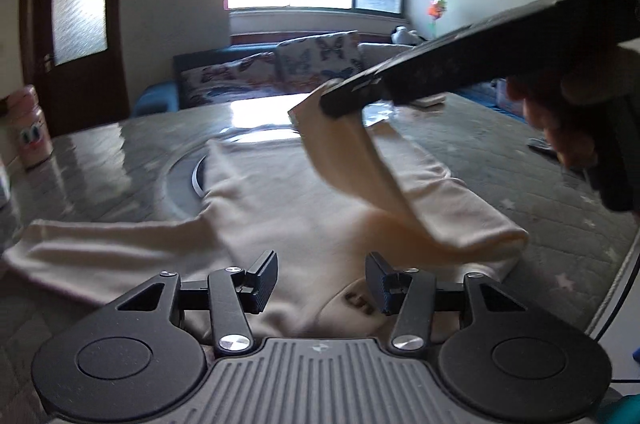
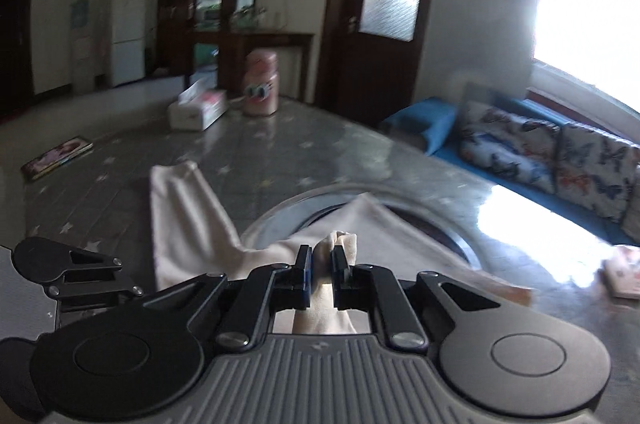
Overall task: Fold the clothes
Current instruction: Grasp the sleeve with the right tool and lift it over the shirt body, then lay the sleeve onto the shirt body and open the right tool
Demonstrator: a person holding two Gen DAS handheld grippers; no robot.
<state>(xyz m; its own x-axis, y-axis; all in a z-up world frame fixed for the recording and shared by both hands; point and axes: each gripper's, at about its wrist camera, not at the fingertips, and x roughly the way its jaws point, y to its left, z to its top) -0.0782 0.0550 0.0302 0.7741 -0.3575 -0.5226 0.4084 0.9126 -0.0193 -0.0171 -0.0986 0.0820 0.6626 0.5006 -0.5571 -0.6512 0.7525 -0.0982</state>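
Presently, a cream long-sleeved garment (image 1: 288,200) lies spread on a grey star-patterned table (image 1: 520,152), its body partly over a round inset in the tabletop. One sleeve (image 1: 112,244) lies flat, stretched out to the left in the left wrist view. The other sleeve (image 1: 360,164) is lifted clear of the table and hangs in a folded arc over the garment's body.

Right gripper (image 2: 322,258): jaws closed on the cuff end of the lifted sleeve, with cloth bunched between the pads (confirmed in the left wrist view, where the cuff is held at the tips of its fingers). A hand (image 1: 560,120) holds this tool's handle.

Left gripper (image 1: 322,280): jaws apart, nothing between them, low over the near part of the garment by a dark printed mark (image 1: 360,304).

Also on the table: a pink canister (image 2: 262,84) and a tissue box (image 2: 198,110) at the far edge, well apart from the garment.
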